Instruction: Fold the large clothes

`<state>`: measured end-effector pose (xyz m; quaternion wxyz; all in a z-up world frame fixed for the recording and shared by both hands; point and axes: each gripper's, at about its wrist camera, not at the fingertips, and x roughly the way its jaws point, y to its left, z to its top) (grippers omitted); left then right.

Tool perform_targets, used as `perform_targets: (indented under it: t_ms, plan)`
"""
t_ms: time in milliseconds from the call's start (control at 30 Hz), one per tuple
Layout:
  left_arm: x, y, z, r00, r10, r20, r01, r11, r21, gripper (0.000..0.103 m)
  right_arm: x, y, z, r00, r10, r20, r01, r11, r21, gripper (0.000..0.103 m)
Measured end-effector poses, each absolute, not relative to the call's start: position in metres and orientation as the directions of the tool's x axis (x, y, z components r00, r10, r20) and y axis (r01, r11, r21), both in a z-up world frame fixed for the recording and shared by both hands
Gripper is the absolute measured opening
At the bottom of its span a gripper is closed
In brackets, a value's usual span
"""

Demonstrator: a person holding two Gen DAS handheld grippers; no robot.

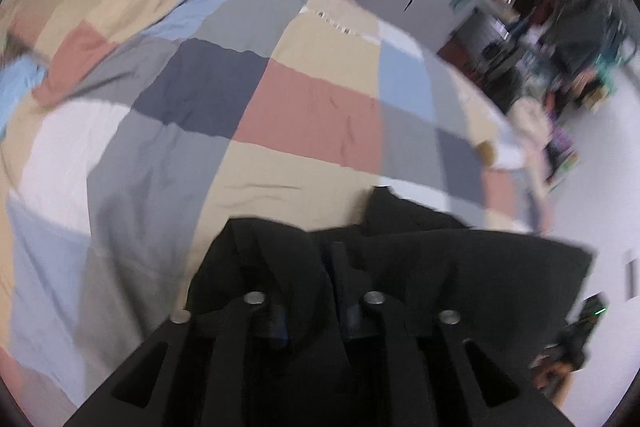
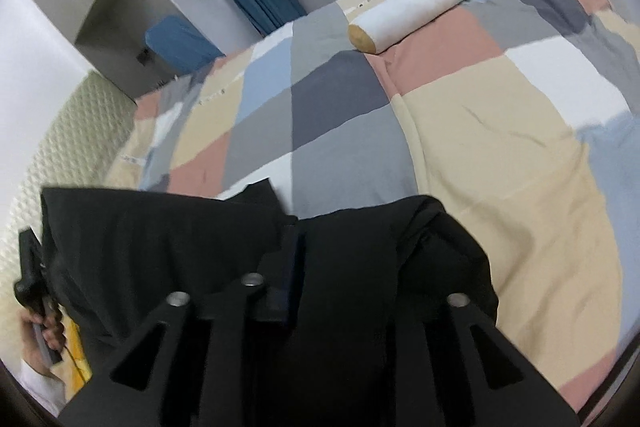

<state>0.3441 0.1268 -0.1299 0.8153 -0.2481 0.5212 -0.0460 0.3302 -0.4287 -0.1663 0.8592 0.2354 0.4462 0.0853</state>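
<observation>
Garment [image 1: 420, 259] is black, pinched in both my grippers and held over the near edge of the bed [image 1: 248, 87]. Left gripper [image 1: 310, 311] clamped on one bunched part, right gripper [image 2: 320, 291] clamped on another, cloth draped over its fingers. Bolster [image 2: 416, 11] lies toward the bed's far edge.

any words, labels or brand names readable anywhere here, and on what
None can be read.
Small dark marks on the patchwork quilt: too small and blurred to read.
Purple and green printed item beyond the bed: blurred.
Black garment in both grippers: no label shows.
</observation>
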Motion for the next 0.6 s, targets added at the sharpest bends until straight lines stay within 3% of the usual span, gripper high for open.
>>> perform_targets:
  t_ms: [100, 133, 200, 333, 500, 600]
  plan:
    - [0.318, 0.134, -0.105, 0.503, -0.349, -0.791, -0.159, 0.862, -0.482, 0.056, 0.307, -0.430, -0.151, 0.614, 0.347, -0.709, 0.061, 0.875, 0.481, 0.054]
    - [0.305, 0.133, -0.091, 0.541, -0.322, -0.777, -0.139, 0.877, -0.460, 0.061, 0.299, -0.431, -0.145, 0.624, 0.348, -0.699, 0.056, 0.873, 0.484, 0.058]
    - [0.286, 0.128, -0.069, 0.600, -0.288, -0.747, -0.100, 0.899, -0.426, 0.062, 0.284, -0.432, -0.132, 0.647, 0.342, -0.682, 0.053, 0.872, 0.487, 0.061]
    - [0.249, 0.103, -0.032, 0.674, -0.304, -0.674, 0.017, 0.918, -0.396, 0.065, 0.249, -0.433, -0.098, 0.734, 0.273, -0.622, 0.062, 0.885, 0.462, 0.081]
    - [0.226, 0.047, -0.016, 0.694, -0.330, -0.640, 0.157, 0.937, -0.313, 0.065, 0.221, -0.402, -0.061, 0.797, 0.232, -0.557, 0.006, 0.920, 0.392, 0.082]
    - [0.222, 0.002, -0.031, 0.658, -0.353, -0.665, 0.253, 0.936, -0.245, 0.065, 0.212, -0.364, -0.046, 0.807, 0.270, -0.525, -0.098, 0.938, 0.332, 0.082]
